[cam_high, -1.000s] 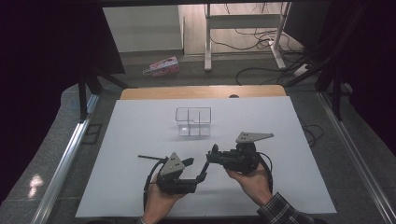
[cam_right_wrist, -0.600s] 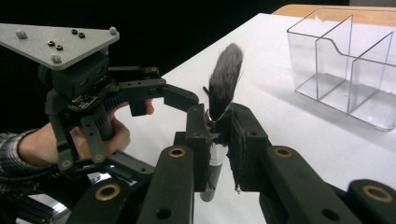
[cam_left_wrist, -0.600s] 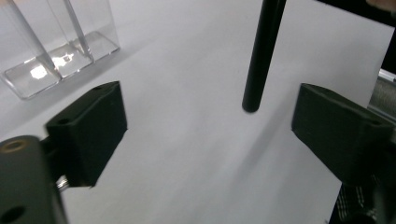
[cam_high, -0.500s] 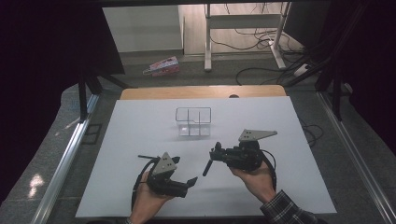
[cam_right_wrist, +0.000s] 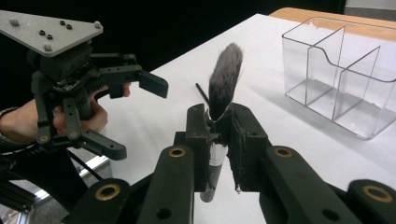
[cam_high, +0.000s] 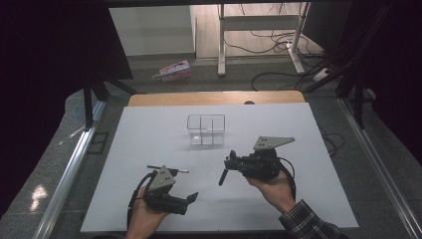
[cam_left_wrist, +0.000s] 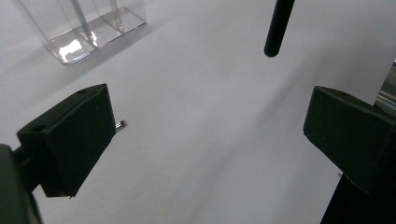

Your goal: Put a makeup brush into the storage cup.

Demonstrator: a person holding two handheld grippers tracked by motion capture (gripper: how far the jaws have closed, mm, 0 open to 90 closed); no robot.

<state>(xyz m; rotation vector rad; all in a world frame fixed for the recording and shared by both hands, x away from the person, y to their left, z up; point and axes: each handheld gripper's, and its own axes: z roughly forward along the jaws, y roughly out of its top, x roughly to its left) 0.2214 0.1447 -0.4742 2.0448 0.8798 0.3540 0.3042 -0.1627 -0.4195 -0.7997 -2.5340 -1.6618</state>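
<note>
The brush (cam_right_wrist: pixel 223 88) sits clamped between the right gripper's (cam_right_wrist: pixel 219 122) fingers, bristles up past the fingertips and the dark handle hanging down below them; from the high view the handle (cam_high: pixel 223 176) slants down and left of the right gripper (cam_high: pixel 234 162) toward the worktop (cam_high: pixel 298 129). A second ago the two grippers were close together at the brush; now the left gripper (cam_high: pixel 191 198) has drawn back toward the person and sits low at the near edge, fingers spread and grasping nothing, well apart from the brush. In the left gripper view the handle tip (cam_left_wrist: pixel 275 32) hangs beyond and between its open fingers (cam_left_wrist: pixel 70 140). That reads as a hand-over completed: the right gripper alone carries the brush, and the likely next step is taking it to the clear organiser (cam_high: pixel 206 129), which stands farther out than both sets of fingers, its compartments looking empty. A thin dark stick (cam_high: pixel 166 169) lies on the worktop just beyond the left gripper, untouched. The worktop is a plain white sheet over a wooden board (cam_high: pixel 214 98) whose far edge shows. Beyond it the floor is grey, with a pink packet (cam_high: pixel 174 70), loose cables (cam_high: pixel 278 74) and the white legs of a desk frame (cam_high: pixel 221 40); the sides of the room are dark.
</note>
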